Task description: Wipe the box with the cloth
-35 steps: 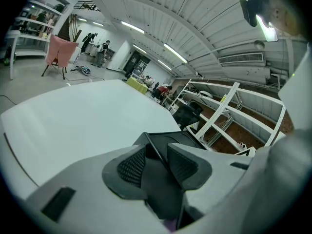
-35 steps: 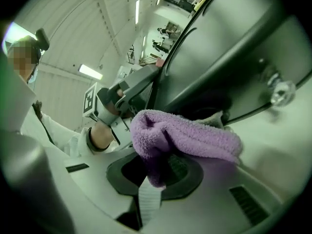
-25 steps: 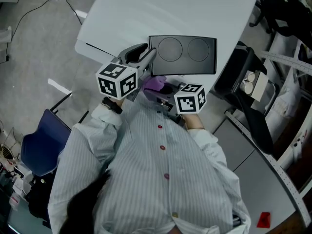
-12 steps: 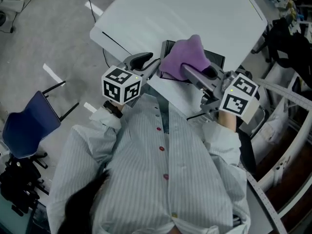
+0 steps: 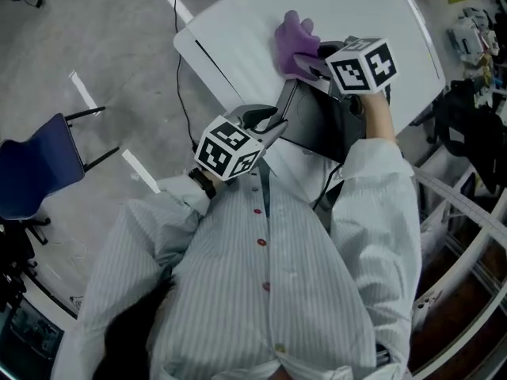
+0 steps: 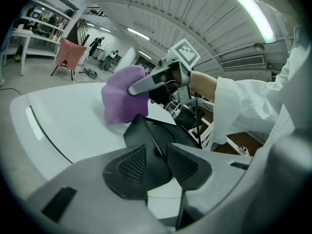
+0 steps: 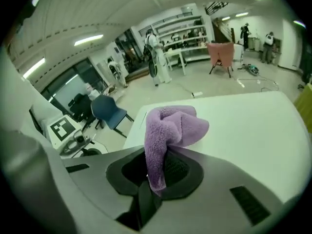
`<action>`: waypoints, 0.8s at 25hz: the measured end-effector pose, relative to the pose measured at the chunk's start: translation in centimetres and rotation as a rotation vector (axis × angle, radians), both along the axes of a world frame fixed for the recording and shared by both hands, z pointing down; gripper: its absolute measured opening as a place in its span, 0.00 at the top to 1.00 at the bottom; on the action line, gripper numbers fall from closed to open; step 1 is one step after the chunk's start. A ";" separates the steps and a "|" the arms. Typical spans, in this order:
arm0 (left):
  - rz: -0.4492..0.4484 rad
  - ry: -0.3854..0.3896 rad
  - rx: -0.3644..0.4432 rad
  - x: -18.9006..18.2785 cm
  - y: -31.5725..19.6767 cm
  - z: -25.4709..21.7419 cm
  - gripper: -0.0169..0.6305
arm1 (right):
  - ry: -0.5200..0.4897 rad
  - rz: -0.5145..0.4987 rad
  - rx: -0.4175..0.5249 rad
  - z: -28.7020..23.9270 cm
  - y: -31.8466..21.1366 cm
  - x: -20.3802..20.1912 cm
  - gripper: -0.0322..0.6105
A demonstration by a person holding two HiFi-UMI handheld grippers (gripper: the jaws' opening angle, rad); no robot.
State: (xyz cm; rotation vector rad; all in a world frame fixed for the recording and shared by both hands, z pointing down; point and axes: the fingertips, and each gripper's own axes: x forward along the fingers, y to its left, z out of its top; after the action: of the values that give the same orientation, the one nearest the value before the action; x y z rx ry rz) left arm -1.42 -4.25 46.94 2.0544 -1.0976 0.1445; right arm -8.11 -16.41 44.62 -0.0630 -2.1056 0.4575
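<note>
Above a white bench [image 5: 238, 30], left gripper [image 5: 276, 123] clamps the stiff, likely light box [image 5: 313, 125] by its edge; right gripper [image 5: 305, 60] pinches the soft cloth [image 5: 289, 38].

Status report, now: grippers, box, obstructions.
Left gripper shut on box edge, box held tilted over table. Right gripper shut on cloth, at box's far end. Nothing in the way.

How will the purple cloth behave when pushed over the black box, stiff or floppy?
Probably floppy: the cloth folds and bunches in the shut right gripper. Its fluffy pile likely drags, not slips. The box looks stiff, held by one edge.
</note>
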 end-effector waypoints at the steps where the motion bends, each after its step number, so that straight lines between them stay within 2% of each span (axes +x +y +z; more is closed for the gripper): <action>1: -0.004 0.002 -0.002 0.0 0.0 0.0 0.79 | 0.054 -0.043 -0.034 1.2 0.3 -0.4 0.87; 6: -0.022 0.014 -0.009 0.1 -0.2 0.0 0.79 | 0.363 -0.263 -0.180 5.5 2.5 -0.5 0.87; 10: -0.035 0.030 -0.012 0.2 -0.2 -0.1 0.79 | 0.582 -0.405 -0.217 7.2 3.9 0.5 0.87; 14: -0.045 0.047 -0.014 0.3 -0.2 -0.1 0.79 | 0.738 -0.566 -0.153 8.0 4.6 1.7 0.87; 20: -0.047 0.071 -0.012 -0.1 -0.1 0.0 0.79 | 0.788 -0.782 -0.005 8.2 5.8 1.9 0.87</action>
State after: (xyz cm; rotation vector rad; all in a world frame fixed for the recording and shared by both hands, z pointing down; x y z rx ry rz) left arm -1.56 -4.32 46.97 2.0062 -1.0984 0.0541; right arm -6.26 -10.58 52.79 -0.5860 -1.1699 -0.0115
